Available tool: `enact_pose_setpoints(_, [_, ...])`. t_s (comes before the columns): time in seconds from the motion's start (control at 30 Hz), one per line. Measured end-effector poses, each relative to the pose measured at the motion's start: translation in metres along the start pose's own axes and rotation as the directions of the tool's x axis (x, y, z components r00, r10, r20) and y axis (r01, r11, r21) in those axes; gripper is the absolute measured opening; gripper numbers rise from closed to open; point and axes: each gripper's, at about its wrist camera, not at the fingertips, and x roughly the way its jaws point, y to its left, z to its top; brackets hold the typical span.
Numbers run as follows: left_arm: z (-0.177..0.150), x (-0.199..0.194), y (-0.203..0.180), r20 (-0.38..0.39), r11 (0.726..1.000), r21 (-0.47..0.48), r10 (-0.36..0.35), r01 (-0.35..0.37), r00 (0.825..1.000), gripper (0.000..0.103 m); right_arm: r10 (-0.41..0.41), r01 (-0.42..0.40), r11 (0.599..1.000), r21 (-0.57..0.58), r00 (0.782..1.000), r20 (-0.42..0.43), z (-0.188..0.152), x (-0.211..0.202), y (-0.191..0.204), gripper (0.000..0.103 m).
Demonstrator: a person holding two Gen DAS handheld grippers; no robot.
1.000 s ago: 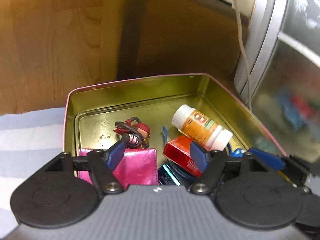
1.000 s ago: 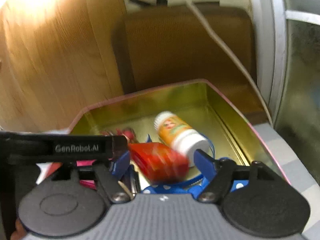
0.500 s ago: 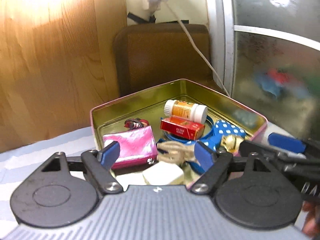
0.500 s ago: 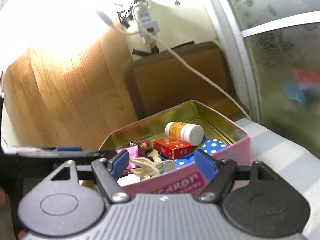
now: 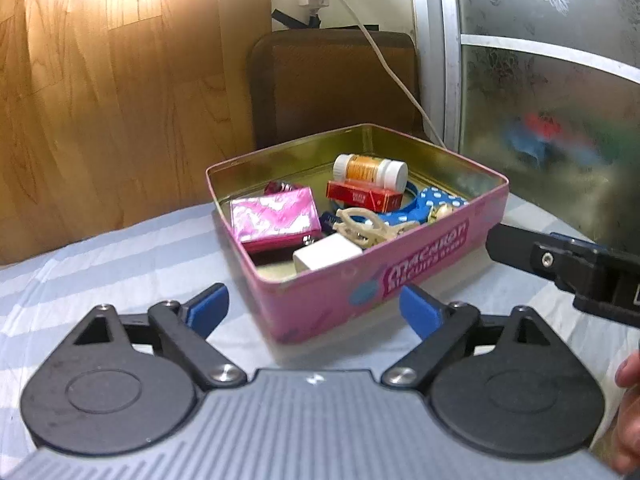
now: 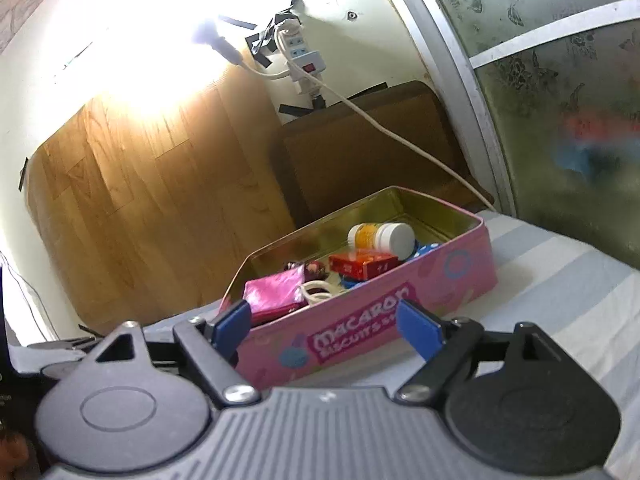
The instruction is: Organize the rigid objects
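Note:
A pink tin (image 5: 424,248) (image 6: 360,336) stands on the striped cloth. In it lie a white-capped orange bottle (image 5: 370,170) (image 6: 380,236), a red box (image 5: 362,196) (image 6: 362,264), a shiny pink pouch (image 5: 274,218) (image 6: 274,292), a white block (image 5: 326,256), a cream hair clip (image 5: 360,226) and a blue dotted item (image 5: 436,202). My left gripper (image 5: 314,308) is open and empty, in front of the tin. My right gripper (image 6: 326,328) is open and empty, in front of the tin's near wall; its body shows in the left wrist view (image 5: 568,264).
A striped cloth (image 5: 100,264) covers the surface. A wood panel (image 5: 120,100) and a brown cushion (image 5: 332,84) stand behind the tin. A power strip (image 6: 304,60) with a white cable hangs on the wall. A frosted glass door (image 5: 560,100) is at right.
Both grippers have drawn back and up from inside the tin to in front of it. The red box, over the tin between my right fingers a second ago, now lies in it.

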Motion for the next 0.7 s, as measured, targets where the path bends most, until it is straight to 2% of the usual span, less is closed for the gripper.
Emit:
enact_pose_setpoints(0.1, [-0.007,-0.004,0.001,-0.014,1.000,-0.011,0.010,-0.010,1.000,0.103,0.008,-0.008,1.000,-0.012,1.000,-0.008,-0.007,-0.005,0.007,0.086])
enact_pose_setpoints(0.27, [-0.021,-0.006,0.002,-0.048,1.000,-0.016,0.020,-0.020,0.999,0.103,0.015,-0.016,0.999,-0.033,1.000,-0.009,-0.015,-0.012,0.016,0.093])
enact_pose_setpoints(0.7, [-0.039,0.003,0.005,-0.107,0.998,-0.030,0.052,-0.056,0.993,0.103,0.012,-0.013,0.999,-0.033,1.000,-0.011,-0.023,-0.015,0.018,0.095])
